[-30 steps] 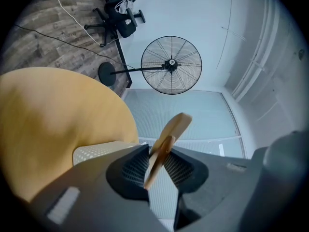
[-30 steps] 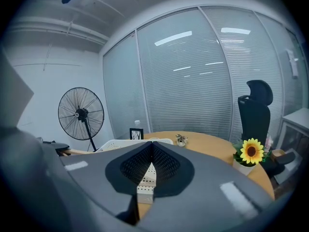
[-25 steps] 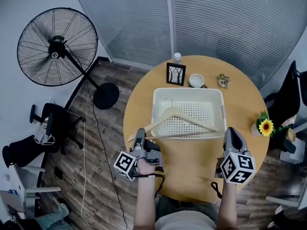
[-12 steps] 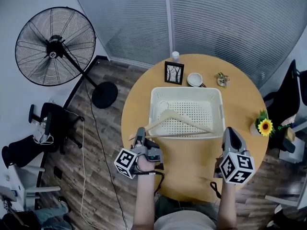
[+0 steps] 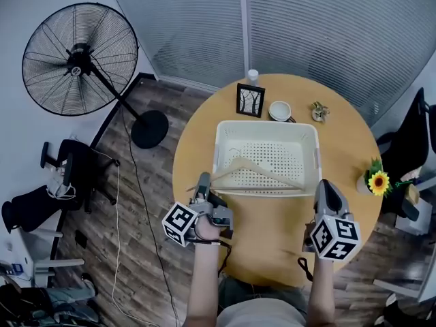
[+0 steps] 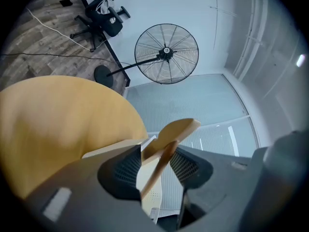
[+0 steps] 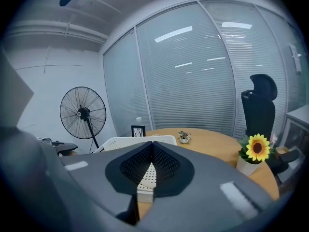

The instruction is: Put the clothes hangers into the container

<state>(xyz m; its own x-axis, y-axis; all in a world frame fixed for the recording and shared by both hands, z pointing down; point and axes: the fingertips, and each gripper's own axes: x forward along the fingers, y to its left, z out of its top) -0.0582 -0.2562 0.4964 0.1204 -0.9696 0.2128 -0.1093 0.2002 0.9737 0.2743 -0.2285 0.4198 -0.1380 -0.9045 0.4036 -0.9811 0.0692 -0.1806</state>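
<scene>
My left gripper (image 5: 202, 182) clamps one end of the wooden hanger (image 5: 266, 174), which lies across the white container (image 5: 267, 125); my right gripper (image 5: 325, 188) has jaws together, empty

The container (image 5: 269, 125) is set on the table (image 5: 272, 230), ahead of the left gripper (image 5: 202, 182) and right gripper (image 5: 325, 187). The hanger (image 5: 266, 172) is laid across its near side, with one end lodged between the left gripper's jaws. A frame (image 5: 250, 101) and cup (image 5: 279, 110) are placed beyond the container.
</scene>
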